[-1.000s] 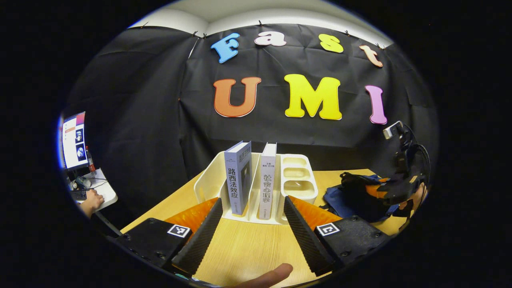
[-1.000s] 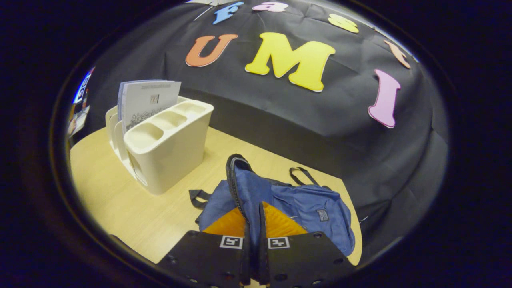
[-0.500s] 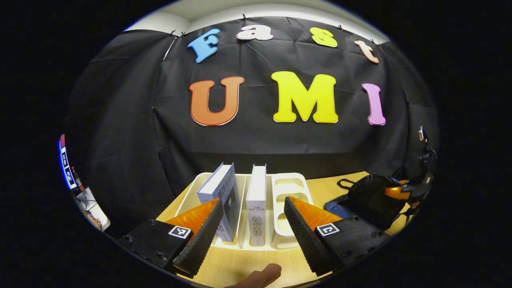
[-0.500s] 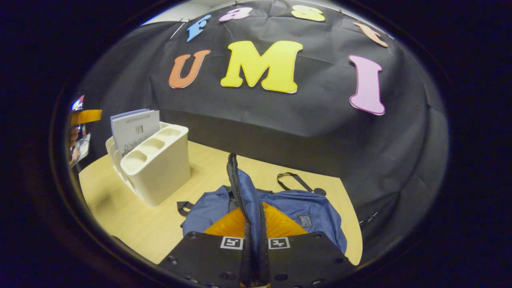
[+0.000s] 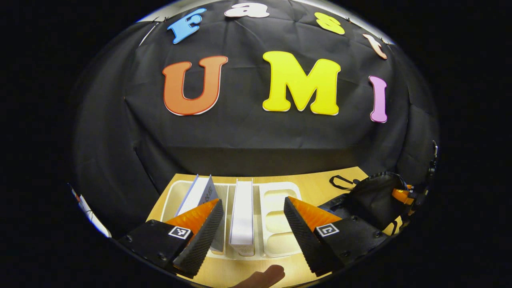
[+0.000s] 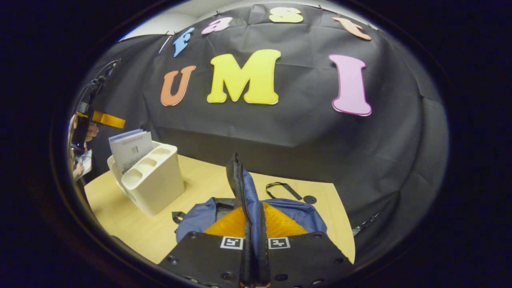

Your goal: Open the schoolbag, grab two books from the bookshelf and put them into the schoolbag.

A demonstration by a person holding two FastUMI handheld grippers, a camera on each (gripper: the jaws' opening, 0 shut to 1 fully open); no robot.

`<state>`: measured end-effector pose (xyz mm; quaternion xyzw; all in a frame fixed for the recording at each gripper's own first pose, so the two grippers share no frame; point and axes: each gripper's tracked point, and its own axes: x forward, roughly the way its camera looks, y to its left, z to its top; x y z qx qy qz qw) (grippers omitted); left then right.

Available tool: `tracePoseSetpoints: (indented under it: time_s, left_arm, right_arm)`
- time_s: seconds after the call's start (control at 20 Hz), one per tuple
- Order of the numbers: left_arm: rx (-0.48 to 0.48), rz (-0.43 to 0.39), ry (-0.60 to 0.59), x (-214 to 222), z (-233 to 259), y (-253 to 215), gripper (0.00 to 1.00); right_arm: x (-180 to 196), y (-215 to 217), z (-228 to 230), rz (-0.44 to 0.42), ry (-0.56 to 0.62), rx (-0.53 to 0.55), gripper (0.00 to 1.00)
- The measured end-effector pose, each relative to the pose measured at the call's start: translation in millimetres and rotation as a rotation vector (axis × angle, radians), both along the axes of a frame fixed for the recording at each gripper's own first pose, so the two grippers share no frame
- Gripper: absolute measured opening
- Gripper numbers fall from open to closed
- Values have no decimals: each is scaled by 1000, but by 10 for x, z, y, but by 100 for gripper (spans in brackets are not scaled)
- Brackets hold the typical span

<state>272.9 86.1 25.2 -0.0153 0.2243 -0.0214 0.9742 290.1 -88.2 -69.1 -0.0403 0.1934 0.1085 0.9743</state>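
The left tongs [image 5: 253, 214], spread wide, had risen above the two books [image 5: 242, 214] in the bookshelf [image 5: 280, 216]; the right tongs [image 6: 253, 224] had lifted the pinched schoolbag [image 6: 244, 190] flap higher.

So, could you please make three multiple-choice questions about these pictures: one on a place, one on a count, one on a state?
1. Where does the left gripper hang?
A. Above the books in the bookshelf
B. Inside the schoolbag
C. Flat on the table

2. How many books stand in the bookshelf?
A. One
B. Two
C. Four

3. How does the right gripper stand?
A. Wide open over the table
B. Shut on the schoolbag flap
C. Shut on a book

Answers:
1. A: in the left gripper view its open fingers frame the top edges of the leaning book and the upright book.
2. B: two books show there, beside the small empty compartments.
3. B: in the right gripper view both fingers press the raised schoolbag flap, holding the blue schoolbag open on the table.
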Motion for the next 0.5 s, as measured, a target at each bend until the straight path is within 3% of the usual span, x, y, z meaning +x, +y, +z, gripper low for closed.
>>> tracePoseSetpoints:
  time_s: [0.25,0.5]
  left_arm:
    - [28,-9,117,221,-159,-36,97]
    - [57,0,214,456,-242,52,96]
  right_arm:
    - [9,-215,219,-49,-55,36,8]
    - [-65,-250,197,-40,-55,61,8]
